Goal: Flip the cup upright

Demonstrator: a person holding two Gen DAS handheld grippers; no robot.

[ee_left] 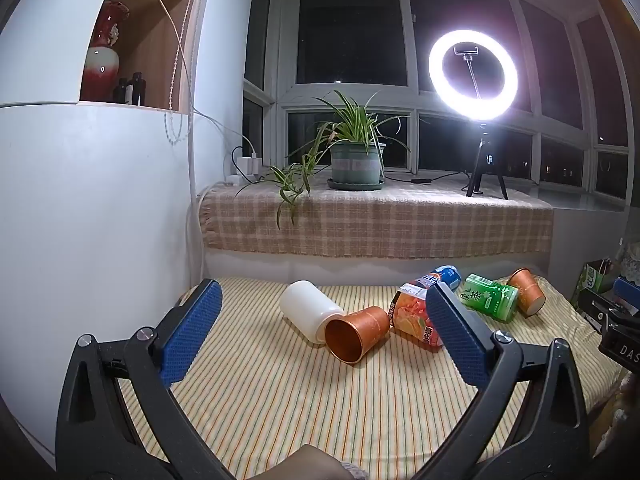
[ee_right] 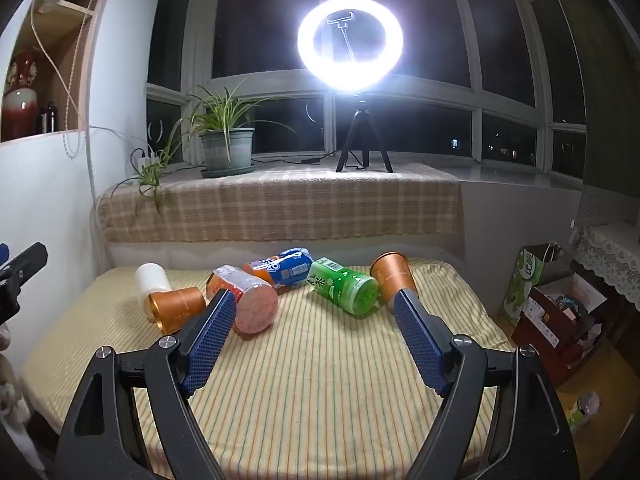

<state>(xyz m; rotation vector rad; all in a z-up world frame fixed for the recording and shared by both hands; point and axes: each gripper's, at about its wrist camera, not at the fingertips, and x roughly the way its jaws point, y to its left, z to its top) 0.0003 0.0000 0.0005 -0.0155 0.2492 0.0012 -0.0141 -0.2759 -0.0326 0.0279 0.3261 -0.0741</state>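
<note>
Several cups lie on their sides on the striped tablecloth (ee_left: 280, 400). A copper cup (ee_left: 356, 332) points its mouth toward me, touching a white cup (ee_left: 310, 312) behind it. My left gripper (ee_left: 324, 296) is open above and in front of them, holding nothing. A second copper cup (ee_left: 526, 290) lies far right. In the right wrist view the near copper cup (ee_right: 178, 308), white cup (ee_right: 151, 282), red-pink cup (ee_right: 244, 300), blue-orange cup (ee_right: 284, 270), green cup (ee_right: 344, 286) and far copper cup (ee_right: 394, 276) lie in a row. My right gripper (ee_right: 316, 298) is open and empty.
A cloth-covered windowsill (ee_left: 376, 220) behind the table carries a potted plant (ee_left: 356, 160) and a lit ring light (ee_left: 474, 72) on a tripod. A white cabinet (ee_left: 100, 200) stands at left. Boxes and bags (ee_right: 560, 312) crowd the floor at right.
</note>
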